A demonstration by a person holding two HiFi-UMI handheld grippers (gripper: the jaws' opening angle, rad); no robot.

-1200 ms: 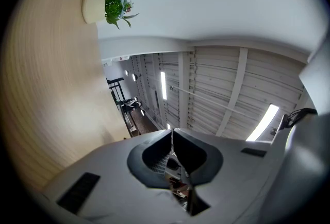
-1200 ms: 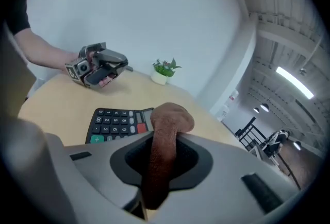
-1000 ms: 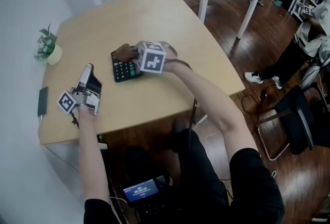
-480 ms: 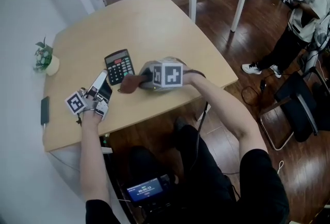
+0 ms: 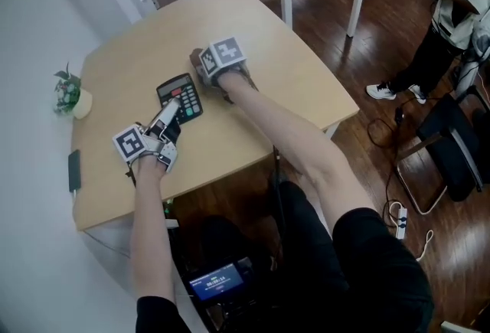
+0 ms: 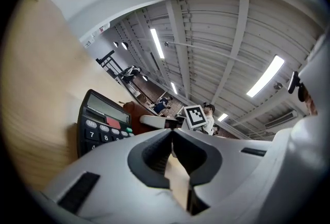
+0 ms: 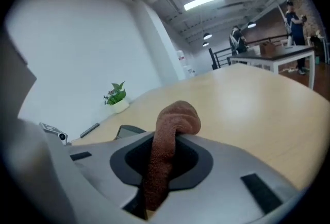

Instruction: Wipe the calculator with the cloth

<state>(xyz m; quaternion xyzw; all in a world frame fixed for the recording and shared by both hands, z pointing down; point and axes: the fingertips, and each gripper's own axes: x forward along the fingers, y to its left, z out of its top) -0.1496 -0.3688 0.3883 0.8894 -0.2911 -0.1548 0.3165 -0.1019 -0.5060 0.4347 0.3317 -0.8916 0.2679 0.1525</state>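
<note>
Ahead of the shut, empty left tool (image 5: 172, 107) sits the calculator (image 5: 184, 91); the right tool (image 5: 200, 63), clamping the cloth (image 7: 172, 121), has swept past it, likely finishing a pass

Head view steeply down over table (image 5: 253, 33); left gripper view shares calculator (image 5: 181, 97).

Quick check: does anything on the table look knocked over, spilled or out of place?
Nothing stands out. The calculator lies flat on the table. The potted plant stands upright, and the phone lies flat near the left edge. The cloth is pinched in the right gripper. The left gripper is shut and empty.
</note>
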